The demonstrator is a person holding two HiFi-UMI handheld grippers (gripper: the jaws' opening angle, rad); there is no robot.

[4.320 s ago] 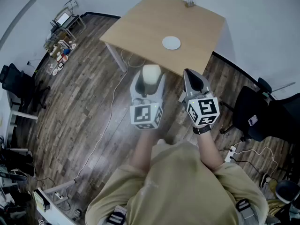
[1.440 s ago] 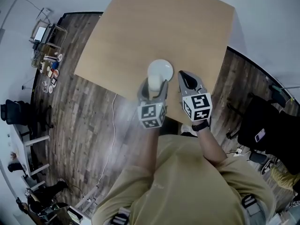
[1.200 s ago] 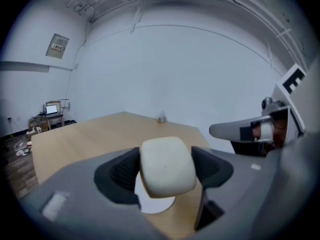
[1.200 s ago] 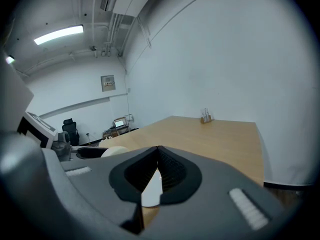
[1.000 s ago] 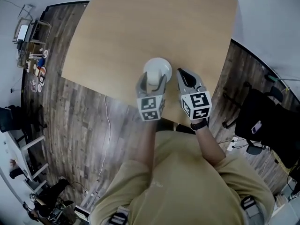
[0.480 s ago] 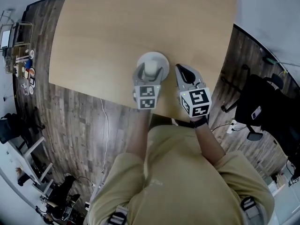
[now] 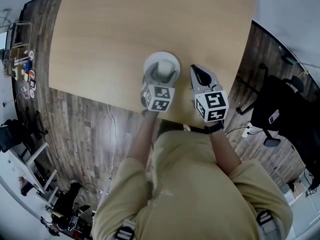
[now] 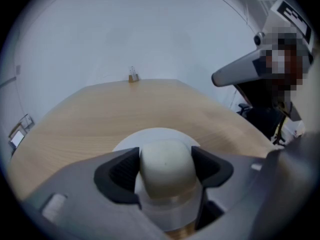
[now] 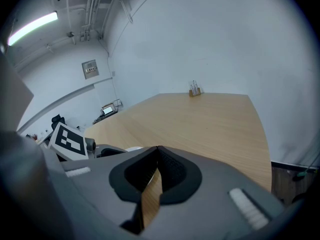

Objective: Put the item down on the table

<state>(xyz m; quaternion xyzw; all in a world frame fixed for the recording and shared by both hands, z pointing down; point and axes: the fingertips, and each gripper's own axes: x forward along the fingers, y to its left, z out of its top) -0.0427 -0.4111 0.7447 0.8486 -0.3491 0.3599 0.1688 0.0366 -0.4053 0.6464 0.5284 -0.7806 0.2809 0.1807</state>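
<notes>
My left gripper (image 7: 161,74) is shut on a cream, round-topped item (image 7: 162,69), which is squeezed between the two dark pads (image 8: 122,170). It hangs directly over a white plate (image 7: 150,61) on the light wooden table (image 7: 120,24); I cannot tell whether it touches the plate. In the left gripper view the item (image 8: 166,159) fills the jaw gap, with the plate (image 8: 131,140) behind it. My right gripper (image 7: 196,71) is just to the right, over the table's near edge. Its jaws (image 9: 157,151) meet at the tips with nothing between them.
A small holder (image 8: 133,77) stands at the table's far edge, also seen from the right gripper (image 9: 195,89). Black office chairs (image 7: 272,111) stand to the right on the dark wood floor. A rack with small objects (image 7: 22,66) is far left. A cable (image 7: 114,134) runs across the floor.
The person has walked up to the table. Both grippers moved forward over its near edge, and the left gripper carried the cream item to above the white plate.
</notes>
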